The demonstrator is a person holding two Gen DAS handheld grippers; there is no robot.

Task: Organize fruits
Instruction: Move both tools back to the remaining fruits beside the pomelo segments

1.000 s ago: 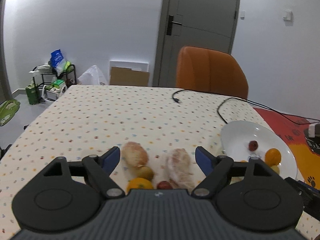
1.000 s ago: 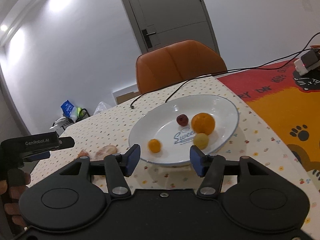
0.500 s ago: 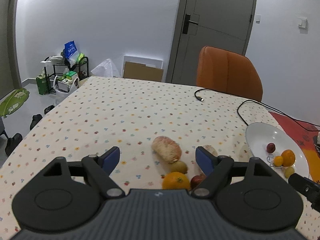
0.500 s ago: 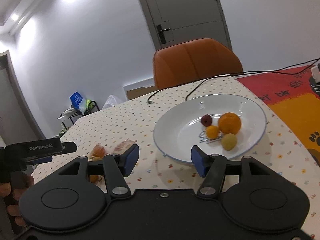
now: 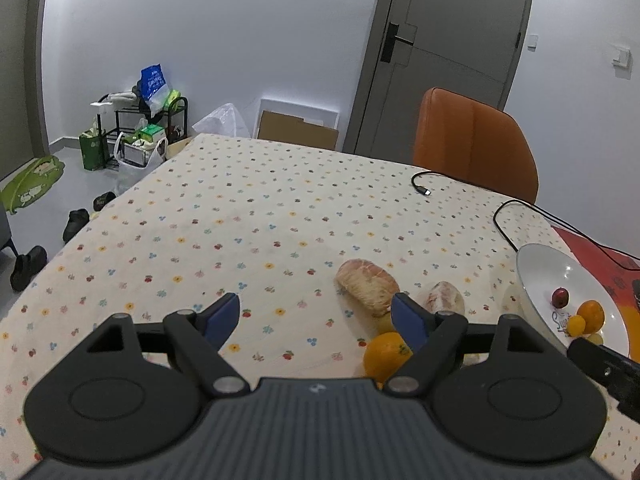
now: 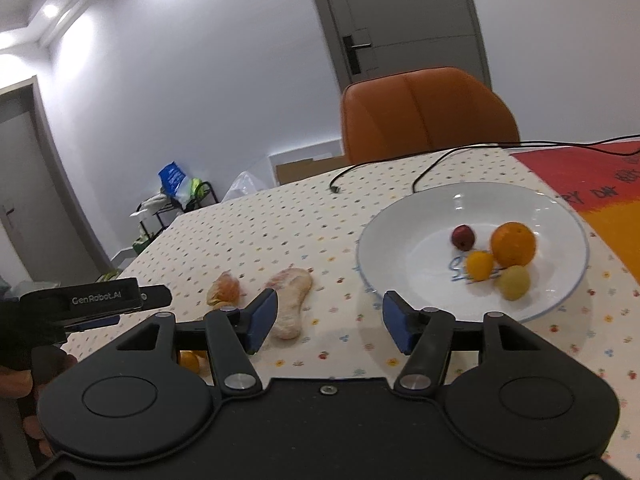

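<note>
Both units empty. Left hand-held gripper point(image 5: 316, 314): jaws spread wide, nothing between the blue pads, held above the dotted surface point(image 5: 248, 216). Right hand-held gripper point(image 6: 329, 318): jaws likewise apart, empty, pointing toward the near rim of the white plate point(image 6: 404, 216). Plate contents: large orange point(image 6: 513, 243), round with dimpled skin; small orange-yellow fruit point(image 6: 480, 265) touching it; dull yellow-green fruit point(image 6: 513, 282) just in front; small dark red fruit point(image 6: 463, 237) slightly apart at the back. Blue lettering on the plate floor, partly covered. Loose on the surface, left of the plate: two pale peeled citrus segments, the long one point(image 6: 291, 297) pinkish-white with a stringy membrane, the other point(image 5: 367, 286) more orange under white pith; a whole orange point(image 5: 386, 354) lies nearest the left unit, partly behind its right finger. A black cable point(image 5: 520, 224) runs across the far corner of the surface.
</note>
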